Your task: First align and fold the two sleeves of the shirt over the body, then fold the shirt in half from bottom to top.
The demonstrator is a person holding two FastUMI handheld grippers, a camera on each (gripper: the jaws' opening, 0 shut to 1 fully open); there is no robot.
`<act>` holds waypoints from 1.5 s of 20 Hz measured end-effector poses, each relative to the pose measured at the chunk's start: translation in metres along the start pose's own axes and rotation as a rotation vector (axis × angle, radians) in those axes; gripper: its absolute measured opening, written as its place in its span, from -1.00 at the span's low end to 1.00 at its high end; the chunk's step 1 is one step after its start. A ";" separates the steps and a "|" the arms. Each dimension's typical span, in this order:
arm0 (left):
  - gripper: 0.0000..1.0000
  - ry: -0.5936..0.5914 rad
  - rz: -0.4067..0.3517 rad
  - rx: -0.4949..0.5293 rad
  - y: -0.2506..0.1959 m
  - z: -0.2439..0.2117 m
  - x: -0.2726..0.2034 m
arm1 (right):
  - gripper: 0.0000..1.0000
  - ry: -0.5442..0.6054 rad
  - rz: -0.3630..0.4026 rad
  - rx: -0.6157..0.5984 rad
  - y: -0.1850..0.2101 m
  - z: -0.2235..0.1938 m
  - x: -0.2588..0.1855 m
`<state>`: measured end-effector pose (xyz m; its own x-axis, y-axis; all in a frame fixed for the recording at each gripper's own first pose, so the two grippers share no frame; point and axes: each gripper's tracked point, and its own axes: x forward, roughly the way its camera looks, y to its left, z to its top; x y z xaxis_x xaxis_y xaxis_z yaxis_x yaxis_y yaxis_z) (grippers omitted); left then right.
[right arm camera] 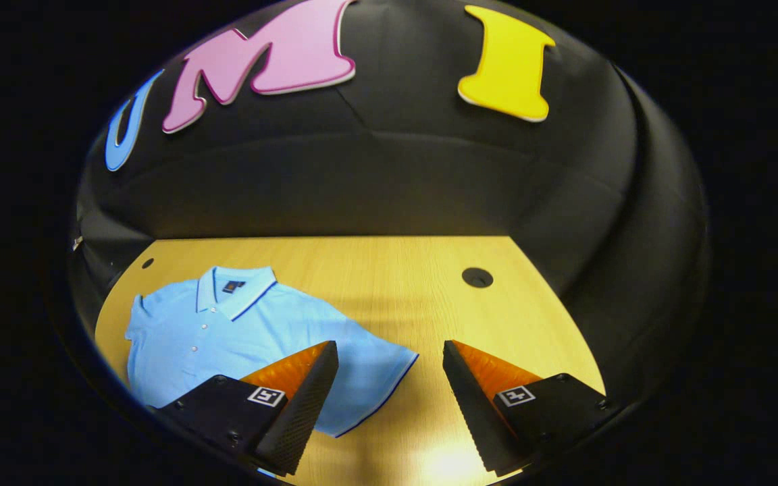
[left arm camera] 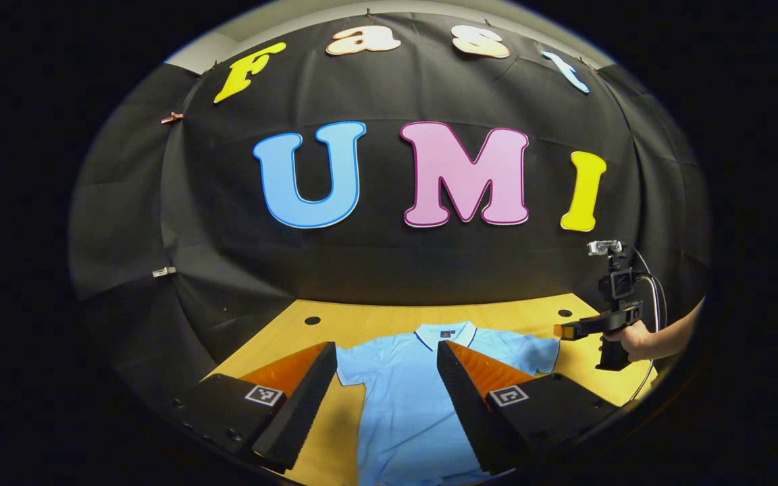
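**Polo shirt laid flat, both sleeves yet to be folded**

Nearest in the left gripper view, the left gripper (left arm camera: 387, 378) is held with its fingers wide apart and nothing between them, above the body of the light blue polo shirt (left arm camera: 402, 398). In the right gripper view, the right gripper (right arm camera: 389, 388) is likewise spread and empty, poised over the hem of the near sleeve (right arm camera: 369, 381) and the bare wooden table (right arm camera: 389, 270) beside it. The shirt is seen lying face up and flat on the table, sleeves spread outward, collar (right arm camera: 237, 287) toward the booth wall. Farther off in the left gripper view, the right gripper is seen in a person's hand (left arm camera: 635, 341), just beside the shirt's sleeve.

The shirt is judged to be light, soft and limp: it will sag and crease where lifted, and may drag across the smooth wood. Each sleeve is best pinched at its banded hem edge, through one layer only, then carried low over the body.
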<state>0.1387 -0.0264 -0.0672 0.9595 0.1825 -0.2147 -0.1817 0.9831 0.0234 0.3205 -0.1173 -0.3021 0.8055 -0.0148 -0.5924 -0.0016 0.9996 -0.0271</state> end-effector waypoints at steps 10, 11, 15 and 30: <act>0.90 0.081 0.101 -0.080 0.026 -0.031 0.028 | 0.93 0.137 0.006 0.043 0.000 -0.039 0.068; 0.90 0.085 0.109 -0.087 0.028 -0.032 0.029 | 0.92 0.134 0.004 0.047 -0.002 -0.038 0.073; 0.90 0.081 0.136 -0.101 0.033 -0.030 0.028 | 0.02 0.154 -0.001 0.070 0.000 -0.039 0.072; 0.90 0.112 0.181 -0.118 0.054 -0.050 -0.009 | -0.90 0.044 0.176 -0.064 0.125 0.047 0.034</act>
<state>0.1098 0.0246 -0.1130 0.8801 0.3465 -0.3246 -0.3790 0.9245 -0.0409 0.3754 0.0079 -0.2883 0.7631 0.1574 -0.6268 -0.1785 0.9835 0.0296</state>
